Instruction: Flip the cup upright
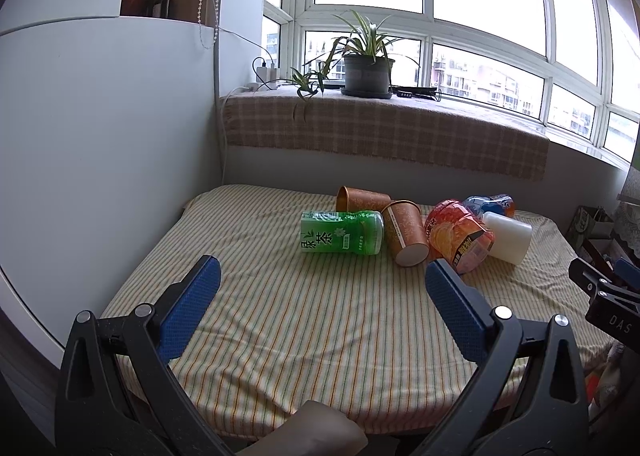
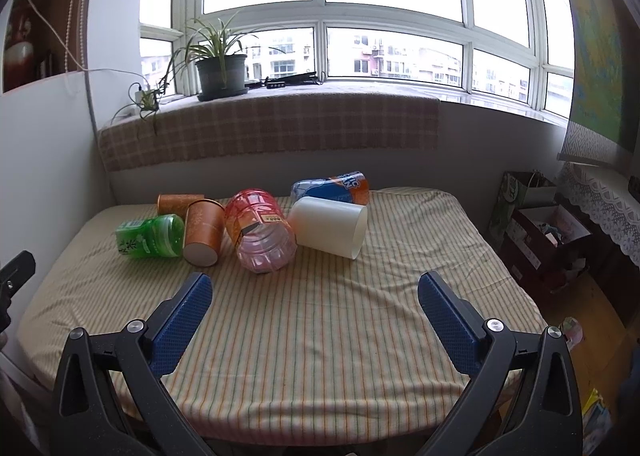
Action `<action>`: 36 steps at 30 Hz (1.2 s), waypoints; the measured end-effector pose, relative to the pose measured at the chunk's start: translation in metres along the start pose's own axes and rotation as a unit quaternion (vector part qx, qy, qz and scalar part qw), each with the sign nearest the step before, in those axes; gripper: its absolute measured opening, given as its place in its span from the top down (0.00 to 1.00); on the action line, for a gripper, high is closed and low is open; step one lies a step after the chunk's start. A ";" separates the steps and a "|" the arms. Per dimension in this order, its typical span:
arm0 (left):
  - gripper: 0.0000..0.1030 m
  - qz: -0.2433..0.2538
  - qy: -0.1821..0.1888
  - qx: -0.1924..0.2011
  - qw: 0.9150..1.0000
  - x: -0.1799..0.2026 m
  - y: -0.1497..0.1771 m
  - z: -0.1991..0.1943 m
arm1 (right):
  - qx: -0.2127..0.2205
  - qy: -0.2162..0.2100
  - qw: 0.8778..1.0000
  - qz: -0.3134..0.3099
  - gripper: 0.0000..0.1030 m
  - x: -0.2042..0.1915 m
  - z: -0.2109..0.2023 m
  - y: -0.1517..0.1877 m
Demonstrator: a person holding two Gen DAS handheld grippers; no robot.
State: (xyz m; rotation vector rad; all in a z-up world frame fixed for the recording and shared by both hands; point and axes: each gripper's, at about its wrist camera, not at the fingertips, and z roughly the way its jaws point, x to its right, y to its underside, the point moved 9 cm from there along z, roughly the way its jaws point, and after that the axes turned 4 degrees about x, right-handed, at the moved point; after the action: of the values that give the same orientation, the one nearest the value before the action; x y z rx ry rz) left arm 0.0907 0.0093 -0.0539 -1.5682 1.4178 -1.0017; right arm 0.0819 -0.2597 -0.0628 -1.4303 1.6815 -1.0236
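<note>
Both grippers hover over the near part of the striped tablecloth (image 2: pixel 320 336), and neither touches anything. The left gripper (image 1: pixel 322 276) has its blue pads spread wide with nothing between them; the right gripper (image 2: pixel 314 290) is likewise wide and empty.

The cups lie on their sides in a huddle well ahead of both sets of fingertips. The white cup (image 2: pixel 330 230) rests ahead of the right gripper's gap, its open mouth turned toward the right finger's side. 2 brown paper cups lie ahead of the left gripper: the nearer brown paper cup (image 1: pixel 404 234) shows its white base toward the fingers, and the farther brown paper cup (image 1: pixel 360 198) lies behind it.

Hazards, as judged from this layout:
- The green tea bottle (image 1: pixel 340 232) and the pink juice bottle (image 2: pixel 260 236) flank the nearer paper cup, seemingly in contact, so a wide finger entering there could knock either one rolling.
- The white cup sits against the pink bottle and the blue-and-orange bottle (image 2: pixel 332 186); a sideways nudge may roll it off line.
- Paper walls may crush under a hard pinch.
- The cloth is wrinkled and may drag.
</note>
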 end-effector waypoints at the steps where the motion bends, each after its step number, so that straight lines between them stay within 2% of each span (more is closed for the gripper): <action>1: 0.00 -0.001 0.000 0.000 1.000 0.000 -0.001 0.000 | 0.000 0.000 1.000 0.000 0.01 0.000 0.000 0.000; 36: 0.00 -0.003 -0.001 -0.006 1.000 -0.003 -0.002 -0.001 | -0.005 -0.004 1.000 -0.004 0.01 -0.006 0.003 -0.002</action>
State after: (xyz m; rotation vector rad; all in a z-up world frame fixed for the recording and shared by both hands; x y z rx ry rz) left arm 0.0901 0.0124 -0.0520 -1.5828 1.4210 -0.9954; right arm 0.0857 -0.2545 -0.0625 -1.4466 1.6800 -1.0135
